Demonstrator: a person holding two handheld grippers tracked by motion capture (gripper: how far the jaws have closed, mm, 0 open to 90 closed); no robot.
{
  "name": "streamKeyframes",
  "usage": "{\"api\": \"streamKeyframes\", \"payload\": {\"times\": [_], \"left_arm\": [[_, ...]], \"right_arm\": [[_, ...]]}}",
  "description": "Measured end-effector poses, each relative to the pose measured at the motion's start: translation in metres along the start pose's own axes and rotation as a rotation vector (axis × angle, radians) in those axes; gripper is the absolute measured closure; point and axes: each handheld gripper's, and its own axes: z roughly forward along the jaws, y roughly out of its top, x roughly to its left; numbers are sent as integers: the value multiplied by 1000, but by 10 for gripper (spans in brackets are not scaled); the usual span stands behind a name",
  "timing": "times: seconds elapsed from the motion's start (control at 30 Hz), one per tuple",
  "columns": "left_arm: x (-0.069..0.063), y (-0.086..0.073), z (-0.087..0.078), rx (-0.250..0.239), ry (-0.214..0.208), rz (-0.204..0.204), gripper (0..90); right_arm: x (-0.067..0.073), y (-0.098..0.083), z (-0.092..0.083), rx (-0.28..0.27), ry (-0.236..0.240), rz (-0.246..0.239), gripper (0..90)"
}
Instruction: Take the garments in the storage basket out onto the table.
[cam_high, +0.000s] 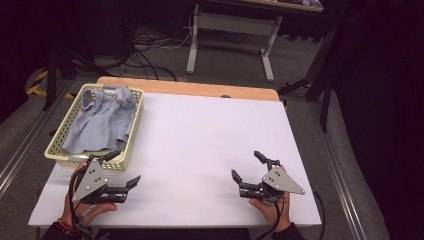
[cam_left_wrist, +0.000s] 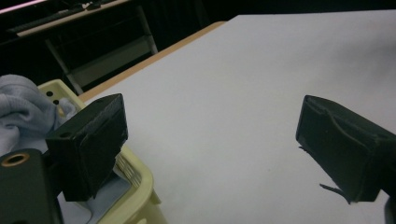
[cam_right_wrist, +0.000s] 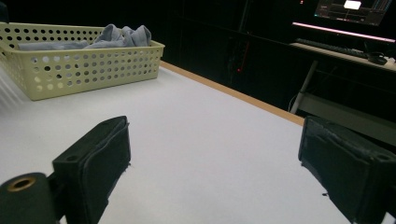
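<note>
**White table, dim room**

We hold both grippers low over the near edge of a white table (cam_high: 200, 145), a bare wooden strip along its far side. Our left gripper (cam_high: 122, 167) has its jaws spread wide and empty, just beside the yellow basket (cam_high: 131, 135) at the far left, where the blue-grey cloth (cam_high: 102, 122) lies. Our right gripper (cam_high: 248, 165) is equally spread, gripping nothing. Beyond, cables (cam_high: 145, 45) trail across grey floor near a desk frame (cam_high: 230, 30).

Both grippers are black: the left gripper (cam_high: 122, 167) and right gripper (cam_high: 247, 164) each carry a grey three-cornered plate with small screws, blocky padded fingers (cam_left_wrist: 91, 140) and a dark trailing cable. A beaded bracelet (cam_high: 64, 227) circles the left wrist.
</note>
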Motion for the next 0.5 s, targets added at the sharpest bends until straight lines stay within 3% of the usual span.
{"api": "streamKeyframes", "payload": {"times": [0.3,0.43,0.5], "left_arm": [[-1,-4,-3,34,17,-8,101],[-1,-5,-8,55,41,-9,111],[1,-4,-12,78,80,-7,119]], "right_arm": [[1,-2,6,7,17,-2,94],[0,-1,12,2,31,5,94],[2,-1,17,11,44,-2,94]]}}
